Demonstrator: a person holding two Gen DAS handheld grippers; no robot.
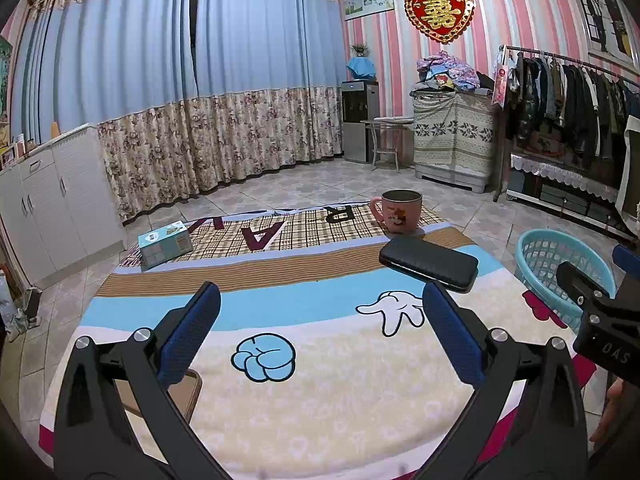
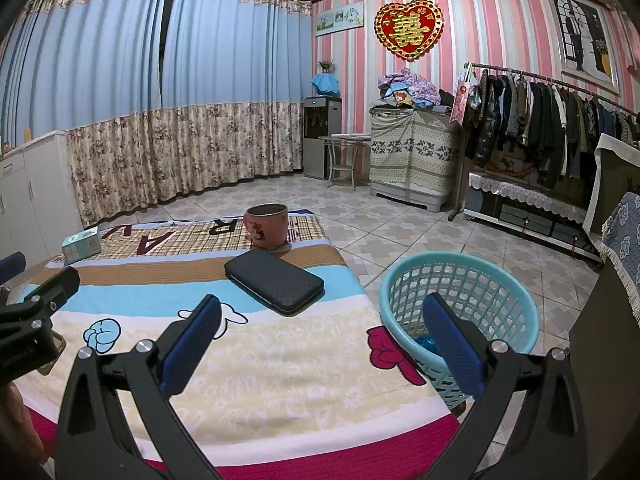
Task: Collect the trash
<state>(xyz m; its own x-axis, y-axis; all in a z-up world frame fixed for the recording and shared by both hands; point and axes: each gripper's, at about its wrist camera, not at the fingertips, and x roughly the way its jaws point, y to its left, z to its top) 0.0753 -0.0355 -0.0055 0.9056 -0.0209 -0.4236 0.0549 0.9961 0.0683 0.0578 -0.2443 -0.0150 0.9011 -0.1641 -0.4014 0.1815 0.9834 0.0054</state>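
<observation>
Judging from how things lie, the table shows no loose trash at this moment, so the step in hand seems to be a check before finishing or before a further search. The left gripper (image 1: 320, 316) hangs over the cartoon-printed cloth (image 1: 320, 392) with its blue pads spread wide and nothing between them; the right gripper (image 2: 322, 326) is equally wide apart and empty, with its right finger over the near rim of the blue basket (image 2: 460, 280). This basket stands on the tiled floor just beside the right edge of the table, and something blue and crumpled (image 2: 426, 342) lies at its bottom, possibly trash already dropped there, but I cannot tell for sure. On the cloth remain a pink mug (image 2: 267, 226) at the far end, a black case (image 2: 274, 282) near it, and a small tissue box (image 1: 165, 243) at the far left corner; none of these looks like waste, so I would leave them alone. To do this step well, it is better to look slowly over the whole cloth, also at the near left side where a brown flat thing (image 1: 184, 396) shows partly behind the left finger and is hard to identify. If a piece is found, the pads should come down on both sides of it before squeezing, and the carrying should pass clear of the mug.
</observation>
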